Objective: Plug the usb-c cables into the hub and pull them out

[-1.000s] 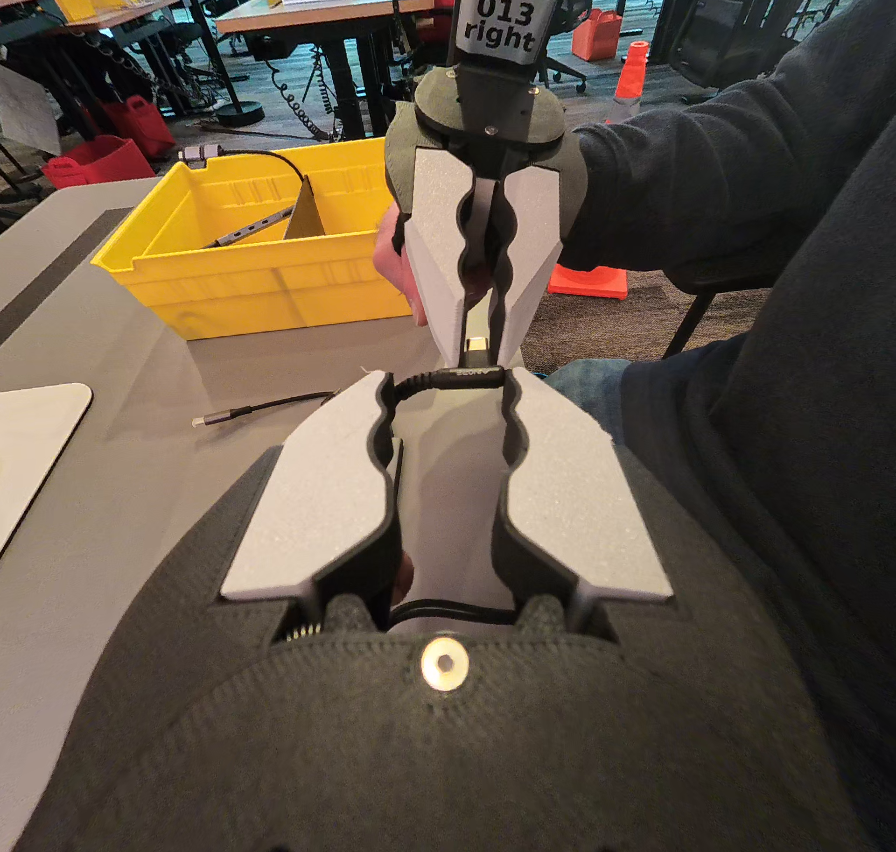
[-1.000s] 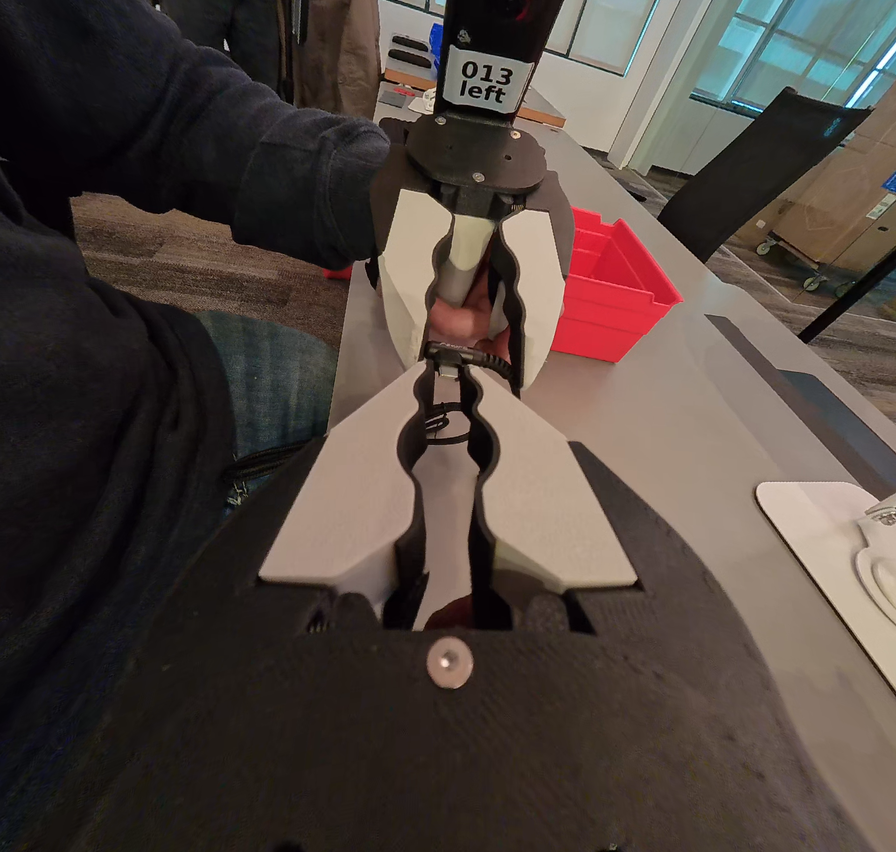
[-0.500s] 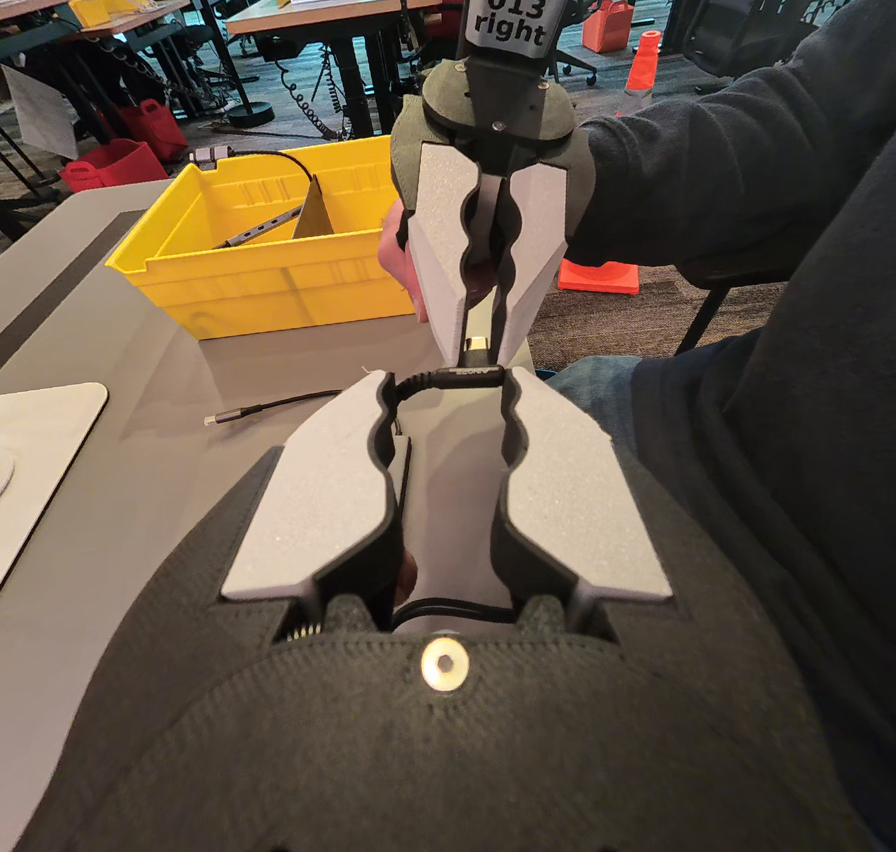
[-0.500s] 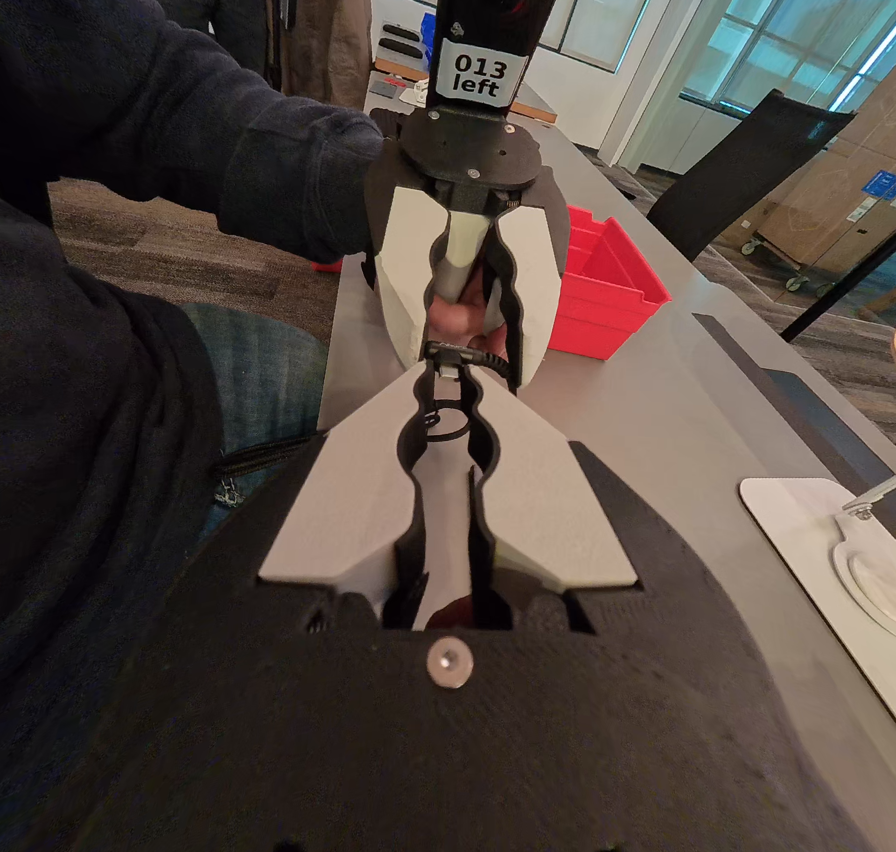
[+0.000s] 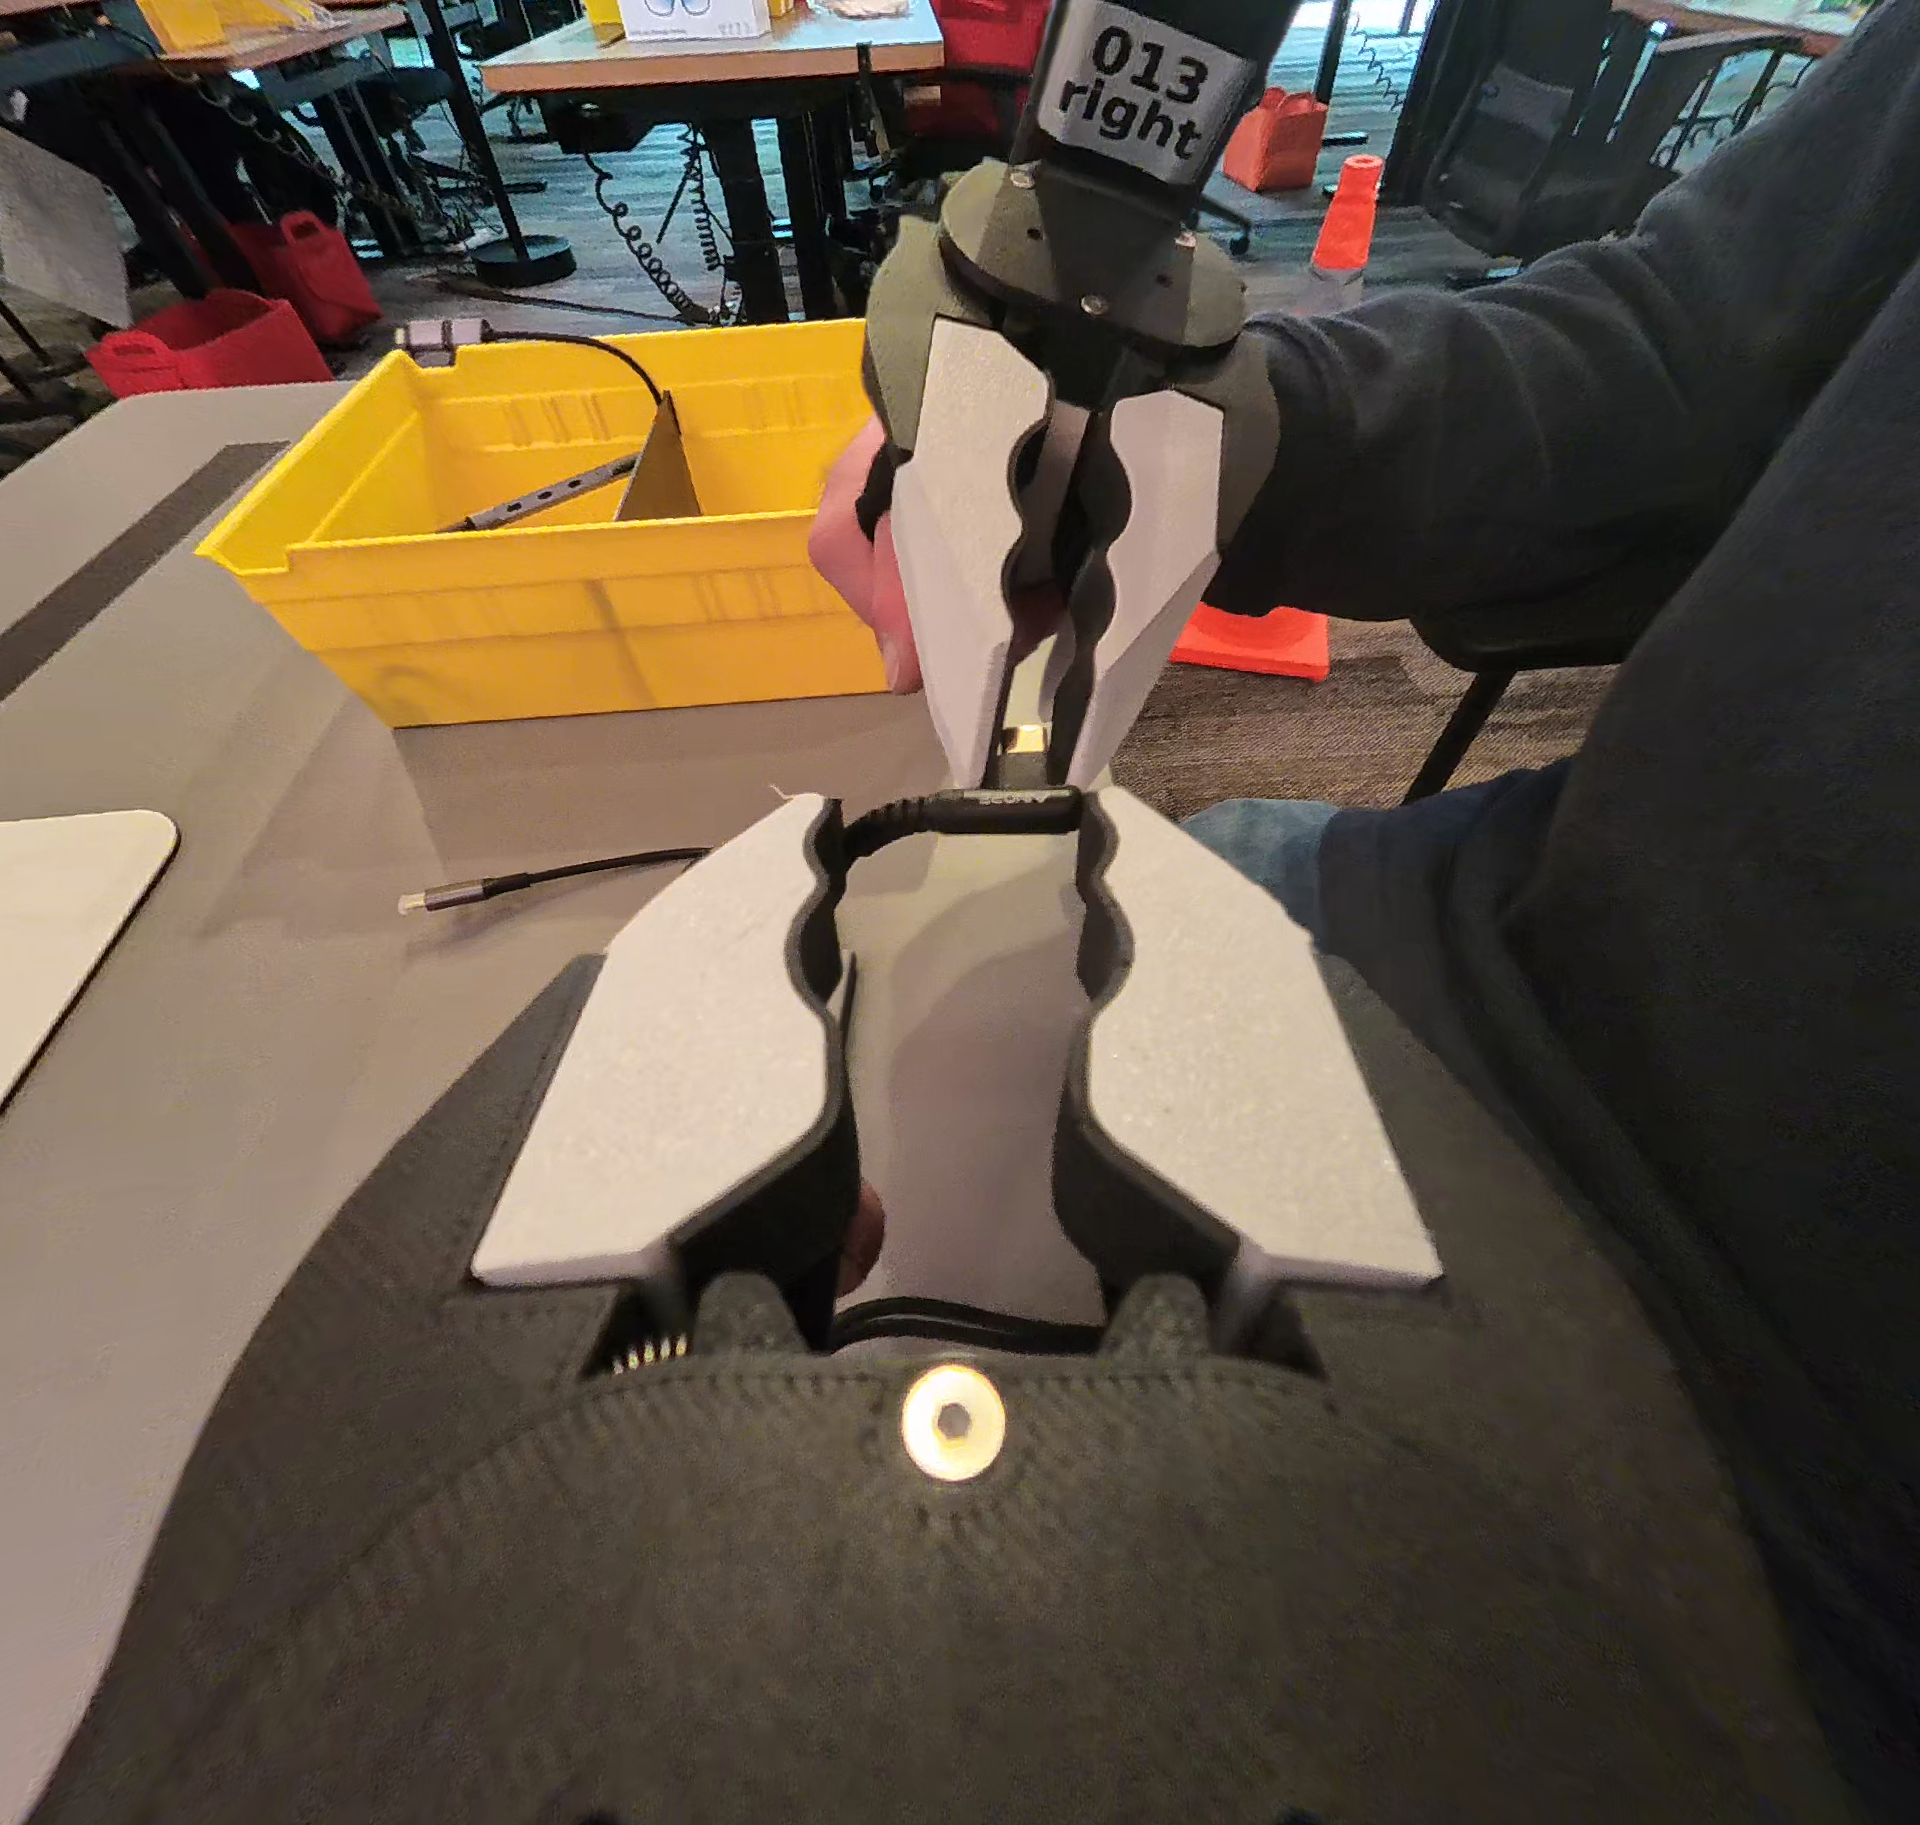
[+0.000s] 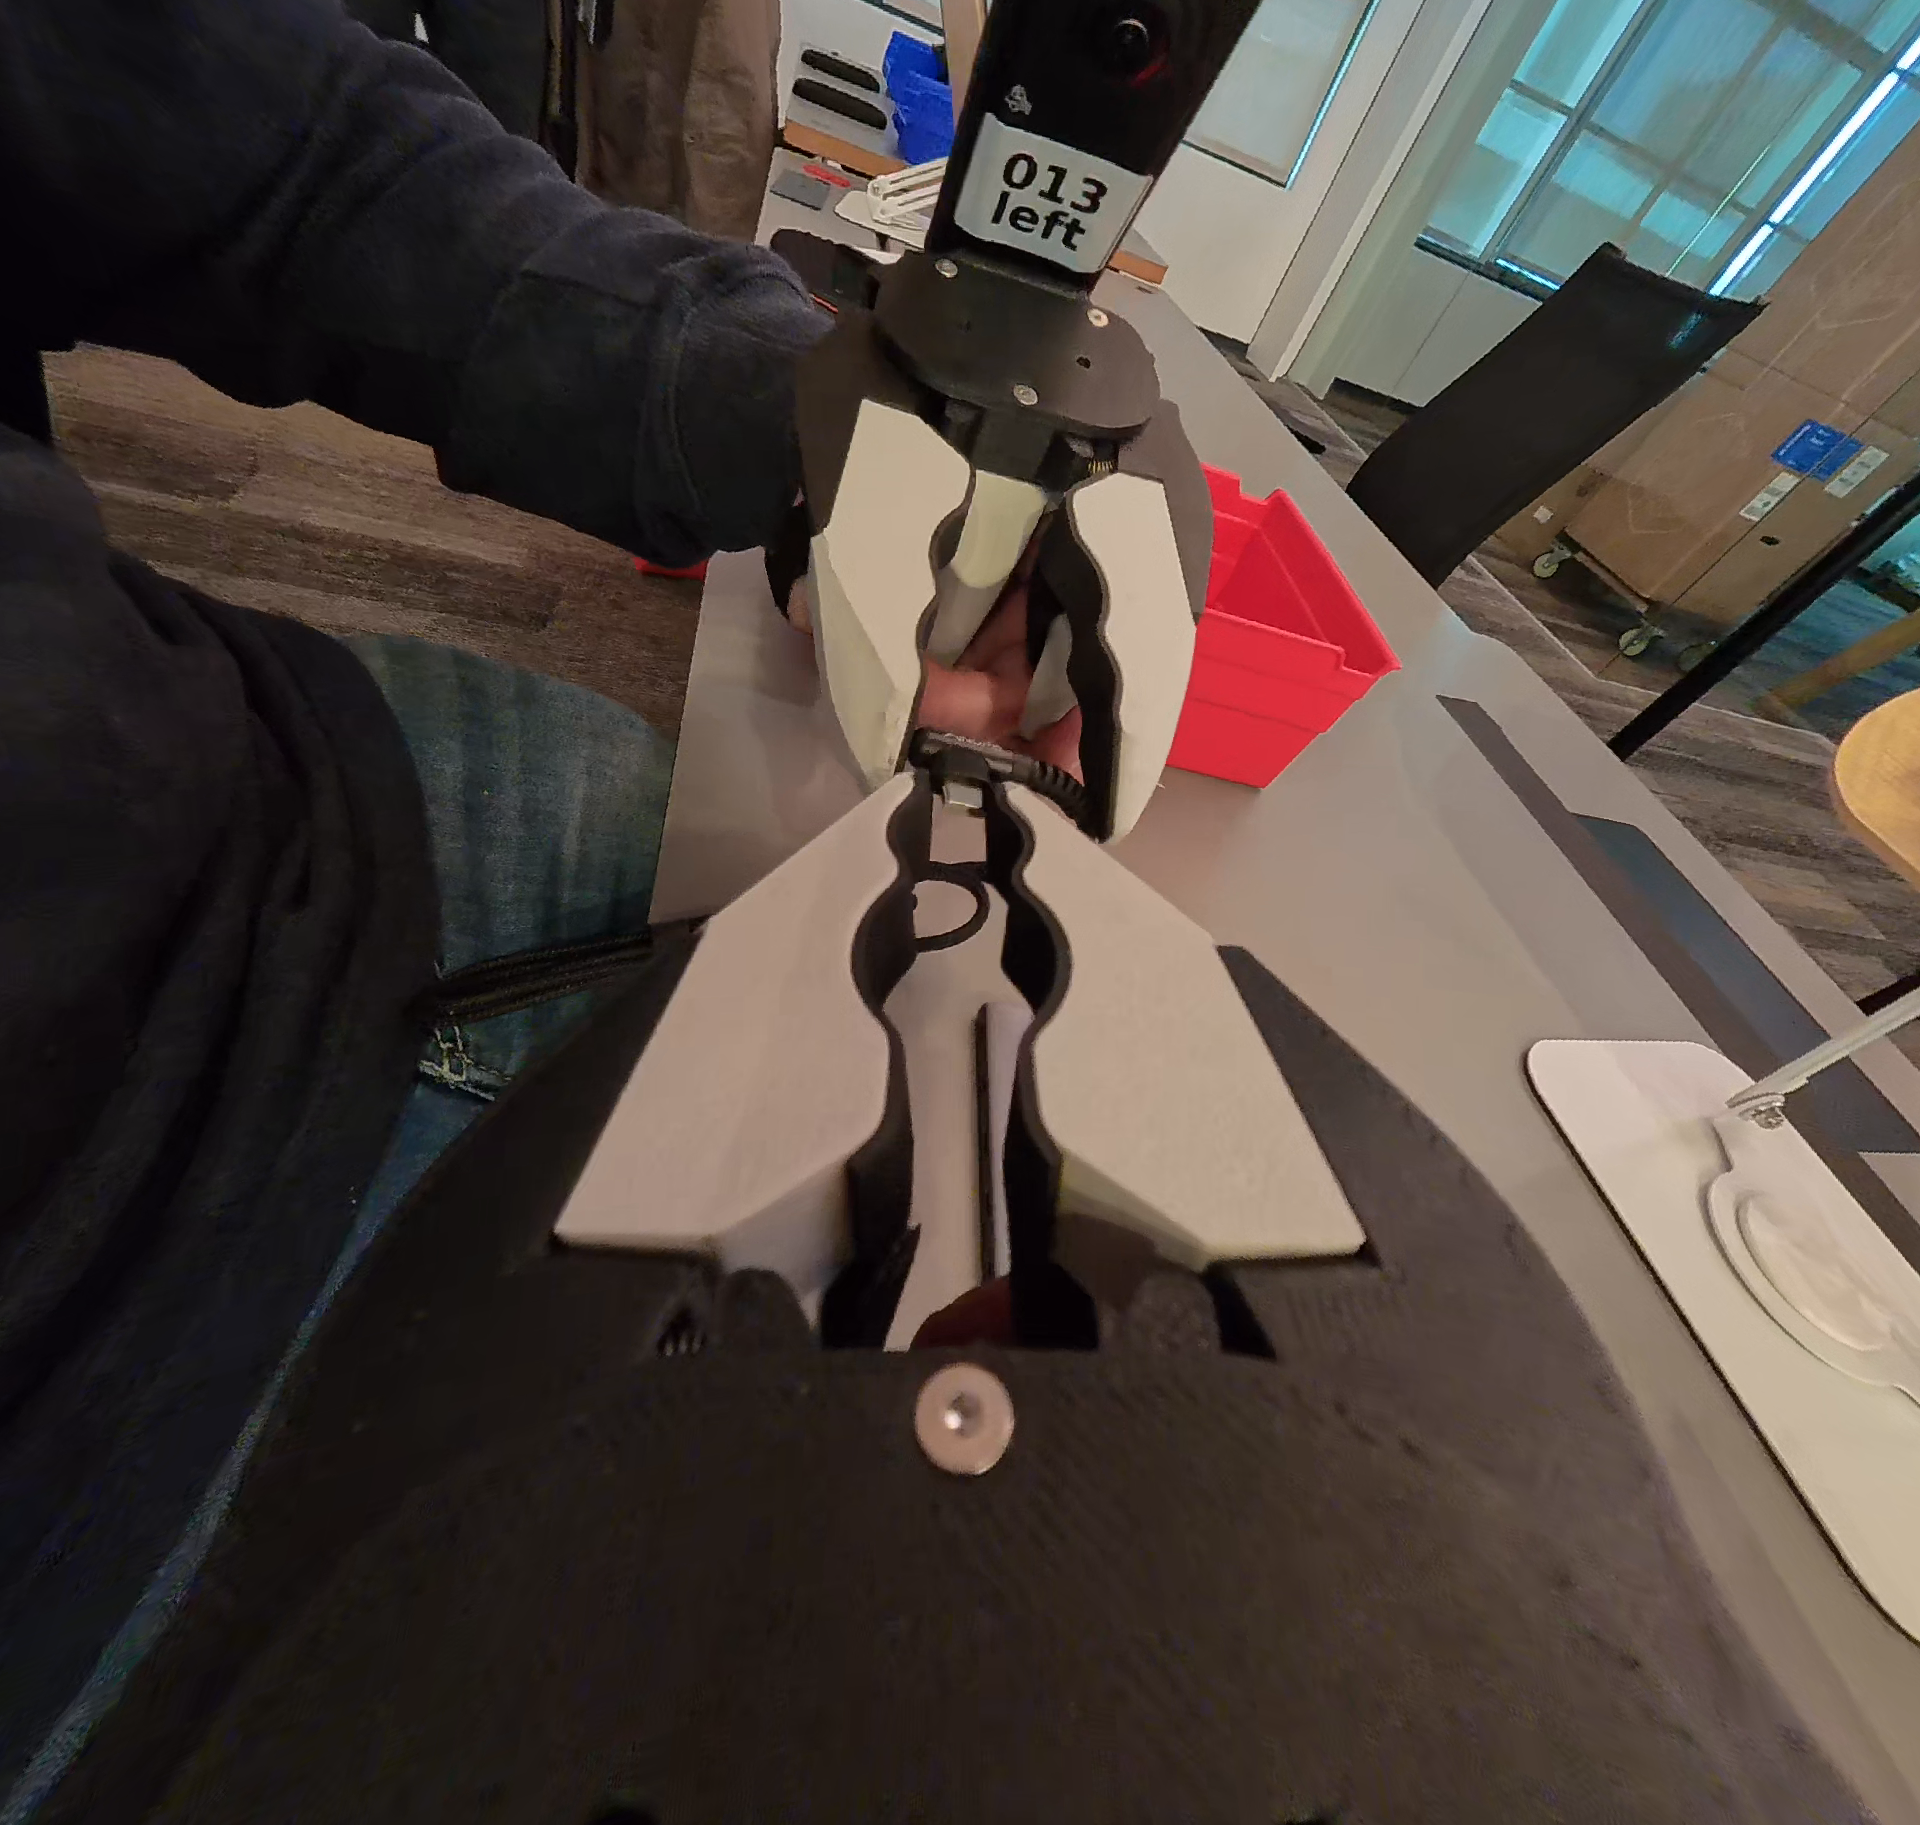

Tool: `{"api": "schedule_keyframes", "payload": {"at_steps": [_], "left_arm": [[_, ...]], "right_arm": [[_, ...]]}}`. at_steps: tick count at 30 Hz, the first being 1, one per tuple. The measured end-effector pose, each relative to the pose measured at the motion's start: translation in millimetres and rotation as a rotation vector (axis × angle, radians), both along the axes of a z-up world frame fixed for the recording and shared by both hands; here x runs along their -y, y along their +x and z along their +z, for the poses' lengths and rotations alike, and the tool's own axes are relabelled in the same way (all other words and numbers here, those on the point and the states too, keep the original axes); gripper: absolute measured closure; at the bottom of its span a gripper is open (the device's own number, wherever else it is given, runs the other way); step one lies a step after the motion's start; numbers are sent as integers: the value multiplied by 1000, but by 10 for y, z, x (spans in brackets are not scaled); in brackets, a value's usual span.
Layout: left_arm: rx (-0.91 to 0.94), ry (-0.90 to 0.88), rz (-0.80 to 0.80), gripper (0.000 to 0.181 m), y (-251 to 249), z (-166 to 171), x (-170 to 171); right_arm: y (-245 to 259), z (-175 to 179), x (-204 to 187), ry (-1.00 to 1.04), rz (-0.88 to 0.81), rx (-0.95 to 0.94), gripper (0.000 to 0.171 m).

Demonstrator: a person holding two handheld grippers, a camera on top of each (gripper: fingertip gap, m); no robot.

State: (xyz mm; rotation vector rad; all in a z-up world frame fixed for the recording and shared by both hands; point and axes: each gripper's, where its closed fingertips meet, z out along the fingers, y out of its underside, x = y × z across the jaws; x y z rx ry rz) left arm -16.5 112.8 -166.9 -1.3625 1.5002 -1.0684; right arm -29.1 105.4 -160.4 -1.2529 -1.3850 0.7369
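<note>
Presently, above the grey table [image 5: 208,1048]: left gripper [image 5: 956,809], jaws pinching the black cable plug [image 5: 997,801] crosswise at the tips; right gripper [image 6: 961,804], jaws closed on the slim grey hub [image 6: 961,1131], which meets the plug tip to tip. Loose cable [image 5: 540,882] on the table near a yellow bin [image 5: 582,612]; red bin [image 6: 1278,653] beyond.

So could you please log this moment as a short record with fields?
left gripper: shut on the black right-angle usb-c plug
right gripper: shut on the slim grey metal hub
plug and hub: meeting end to end; seating not visible
yellow plastic bin: holds a second grey hub
loose grey-tipped cable: lying on the grey table
</note>
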Motion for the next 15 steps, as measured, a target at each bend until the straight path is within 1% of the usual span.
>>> {"api": "schedule_keyframes", "payload": {"at_steps": [7, 15], "left_arm": [[24, -66, 4, 134, 1, -7, -35], [18, -117, 5, 133, 13, -69, -70]], "right_arm": [[-2, 4, -18, 24, -13, 1, 164], [11, -45, -54, 32, -23, 12, 164]]}}
